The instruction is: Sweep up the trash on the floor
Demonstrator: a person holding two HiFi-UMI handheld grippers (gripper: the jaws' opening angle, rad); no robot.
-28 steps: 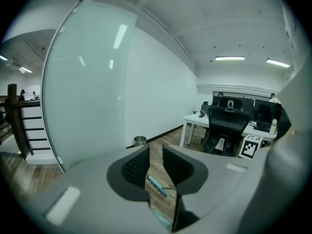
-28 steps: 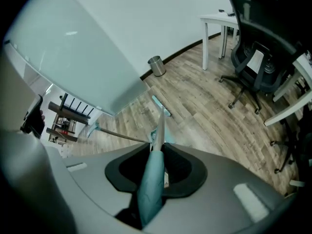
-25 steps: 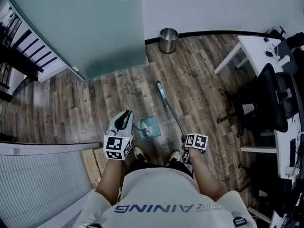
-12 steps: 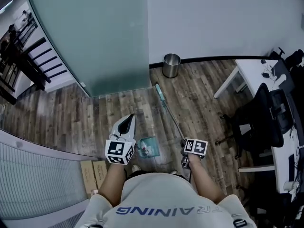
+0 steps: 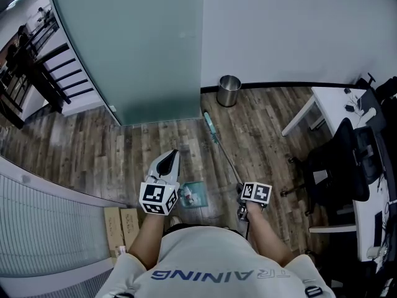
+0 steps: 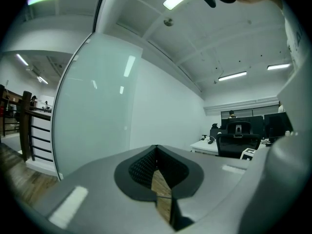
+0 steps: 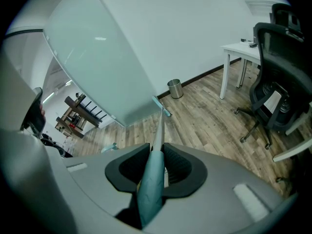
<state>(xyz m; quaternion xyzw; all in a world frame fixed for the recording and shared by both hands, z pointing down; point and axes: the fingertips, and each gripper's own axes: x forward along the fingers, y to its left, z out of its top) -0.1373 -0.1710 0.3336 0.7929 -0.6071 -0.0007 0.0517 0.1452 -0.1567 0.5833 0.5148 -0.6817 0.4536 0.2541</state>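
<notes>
R gripper [image 7: 155,167] clamped on broom [image 5: 218,143], handle running fwd-left. Teal dustpan [image 5: 193,194] sits nearer L gripper [image 5: 166,161], whose jaws are together w/ nothing between.

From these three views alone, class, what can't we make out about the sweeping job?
Head view: the bits in the dustpan are too small to identify.
Head view: the person's shirt hides the floor beneath them.
Left gripper view: the body of the left gripper blocks the floor.
Right gripper view: the broom in the right gripper ends too far off to tell if it touches the floor.
</notes>
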